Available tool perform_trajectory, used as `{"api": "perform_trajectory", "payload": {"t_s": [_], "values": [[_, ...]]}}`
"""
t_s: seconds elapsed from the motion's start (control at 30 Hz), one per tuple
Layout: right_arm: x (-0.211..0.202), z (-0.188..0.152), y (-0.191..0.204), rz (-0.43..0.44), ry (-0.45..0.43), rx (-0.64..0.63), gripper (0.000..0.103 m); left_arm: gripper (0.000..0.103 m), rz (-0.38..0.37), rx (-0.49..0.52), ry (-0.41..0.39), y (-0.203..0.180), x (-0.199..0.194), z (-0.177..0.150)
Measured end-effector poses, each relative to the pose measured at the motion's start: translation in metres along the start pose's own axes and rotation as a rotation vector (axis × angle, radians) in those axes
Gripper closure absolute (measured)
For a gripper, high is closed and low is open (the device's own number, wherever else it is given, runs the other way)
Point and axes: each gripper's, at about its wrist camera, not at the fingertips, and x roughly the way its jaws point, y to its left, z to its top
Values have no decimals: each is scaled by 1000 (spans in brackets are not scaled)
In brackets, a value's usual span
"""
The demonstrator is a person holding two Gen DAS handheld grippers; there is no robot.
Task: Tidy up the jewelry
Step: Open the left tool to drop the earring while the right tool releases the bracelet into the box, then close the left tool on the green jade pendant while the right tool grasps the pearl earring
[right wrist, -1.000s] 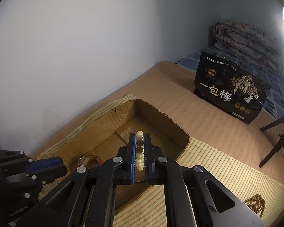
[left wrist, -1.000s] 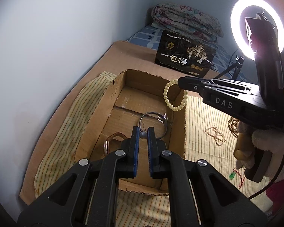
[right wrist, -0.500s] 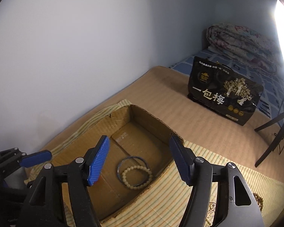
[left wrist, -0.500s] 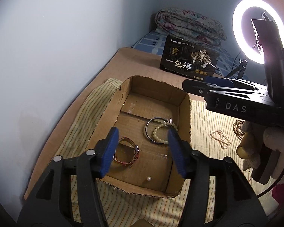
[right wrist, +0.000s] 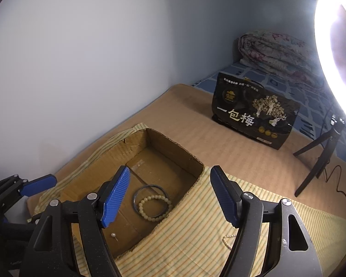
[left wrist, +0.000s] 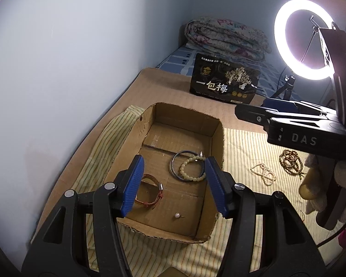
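Observation:
An open cardboard box lies on a striped cloth. Inside it a cream bead bracelet rests across a dark bangle. Closer to me lie a red-brown strap watch and a small pearl pin. My left gripper hovers open over the box's near end, holding nothing. My right gripper hangs over the box's right side, jaws opening, nothing between them; bracelet and bangle lie below it. On the cloth right of the box lie a white pearl string and a brown bead string.
A black snack packet stands behind the box. A lit ring light on a small tripod stands at the back right, its cable trailing on the bed. A folded quilt lies in the far corner. A pale wall runs along the left.
Both grippers went from shut to open. The left one dropped the pearl pin into the box; the right one dropped the cream bracelet onto the bangle, then drew back and up a little.

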Motion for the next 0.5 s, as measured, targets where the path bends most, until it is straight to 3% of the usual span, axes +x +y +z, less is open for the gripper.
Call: {"api": "perform_trajectory", "payload": {"t_s": [0.13, 0.5], "values": [[-16, -4, -3, -16, -13, 3, 26, 47, -2, 18, -31, -10, -7, 1], [-71, -29, -29, -84, -44, 60, 25, 47, -75, 90, -60, -47, -13, -4]]}}
